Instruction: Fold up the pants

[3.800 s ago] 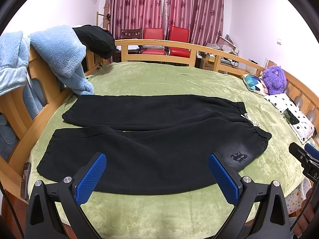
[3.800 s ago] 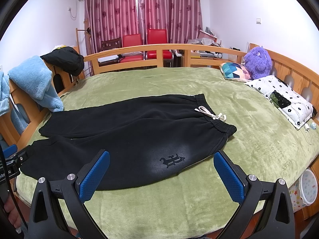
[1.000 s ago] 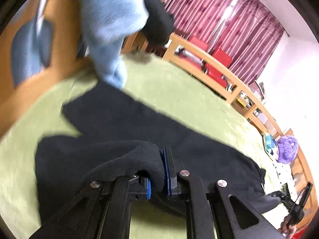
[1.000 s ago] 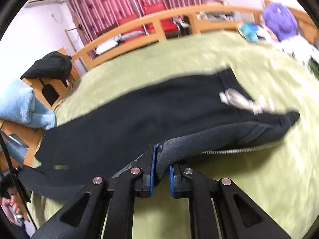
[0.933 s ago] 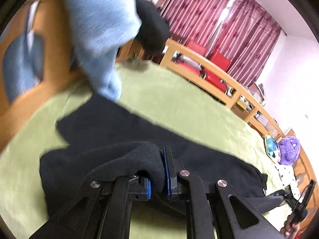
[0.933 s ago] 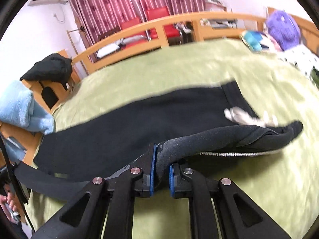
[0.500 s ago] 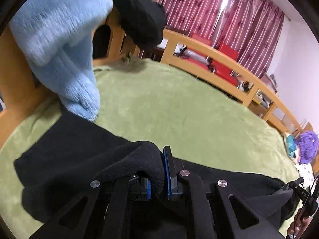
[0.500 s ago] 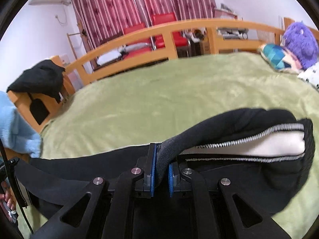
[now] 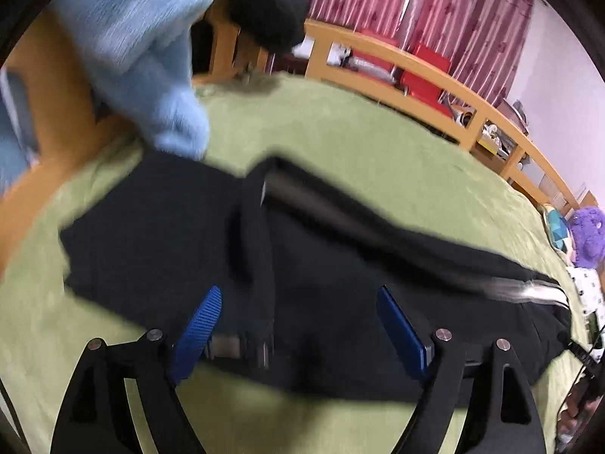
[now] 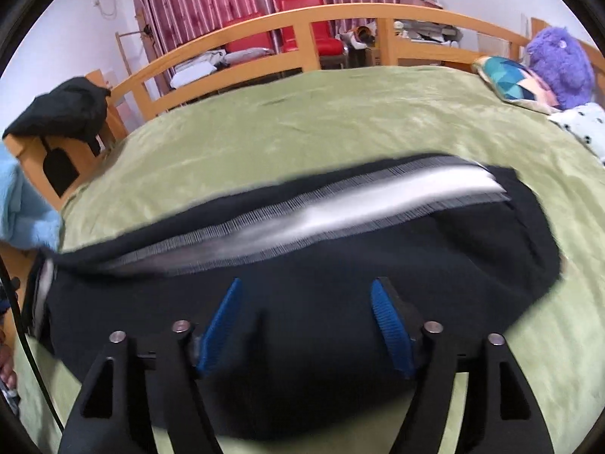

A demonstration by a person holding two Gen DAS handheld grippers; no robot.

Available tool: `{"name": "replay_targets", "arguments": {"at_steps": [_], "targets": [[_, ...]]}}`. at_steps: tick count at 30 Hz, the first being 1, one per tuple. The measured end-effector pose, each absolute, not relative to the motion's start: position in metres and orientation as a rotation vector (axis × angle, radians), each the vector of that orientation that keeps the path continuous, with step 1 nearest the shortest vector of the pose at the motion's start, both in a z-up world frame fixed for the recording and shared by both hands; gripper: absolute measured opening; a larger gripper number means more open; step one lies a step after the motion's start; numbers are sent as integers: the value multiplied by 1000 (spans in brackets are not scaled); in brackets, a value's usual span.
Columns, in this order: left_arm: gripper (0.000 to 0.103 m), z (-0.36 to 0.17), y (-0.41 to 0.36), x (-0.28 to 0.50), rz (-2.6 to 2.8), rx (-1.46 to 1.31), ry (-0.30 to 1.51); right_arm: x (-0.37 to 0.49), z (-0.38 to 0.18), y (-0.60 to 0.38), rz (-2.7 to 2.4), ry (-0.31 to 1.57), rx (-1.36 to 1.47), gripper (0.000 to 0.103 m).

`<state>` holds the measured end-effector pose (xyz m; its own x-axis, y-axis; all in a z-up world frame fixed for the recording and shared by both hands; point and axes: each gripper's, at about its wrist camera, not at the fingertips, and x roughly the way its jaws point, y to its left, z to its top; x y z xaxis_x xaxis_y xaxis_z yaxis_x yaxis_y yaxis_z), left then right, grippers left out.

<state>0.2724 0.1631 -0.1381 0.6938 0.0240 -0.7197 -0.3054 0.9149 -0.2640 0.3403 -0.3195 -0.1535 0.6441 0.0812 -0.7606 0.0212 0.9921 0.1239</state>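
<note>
The black pants (image 9: 340, 283) lie on the green bed, one leg folded over the other, lengthwise. In the right wrist view the pants (image 10: 340, 302) show a blurred white and grey inner lining strip (image 10: 340, 208) along the far edge. My left gripper (image 9: 298, 325) is open above the leg-end half, holding nothing. My right gripper (image 10: 304, 321) is open above the waist half, holding nothing. The cloth looks blurred, still settling.
A light blue blanket (image 9: 151, 56) and a black garment (image 9: 264, 0) hang on the wooden bed rail (image 9: 416, 64) at the left. A purple plush (image 10: 559, 60) and a patterned cushion (image 10: 510, 79) lie at the right. Green bedspread (image 10: 340, 121) surrounds the pants.
Both grippers were shut on the near pant leg and carried it over the far leg. Now both have opened and let the cloth go; it lies folded.
</note>
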Motion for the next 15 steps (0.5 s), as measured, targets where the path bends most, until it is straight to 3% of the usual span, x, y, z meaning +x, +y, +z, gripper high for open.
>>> {"name": "replay_targets", "arguments": {"at_steps": [6,12,15], "targets": [[83,-200,157,256,101,-564,900,298,-192,-370,-18,952,247,75],[86,-221,161,277,99,-644,842,316,-222,-421,-25,943,502,75],[91,-224,165,288,112,-710,816,333,-226,-432,-21,888,576,83]]}}
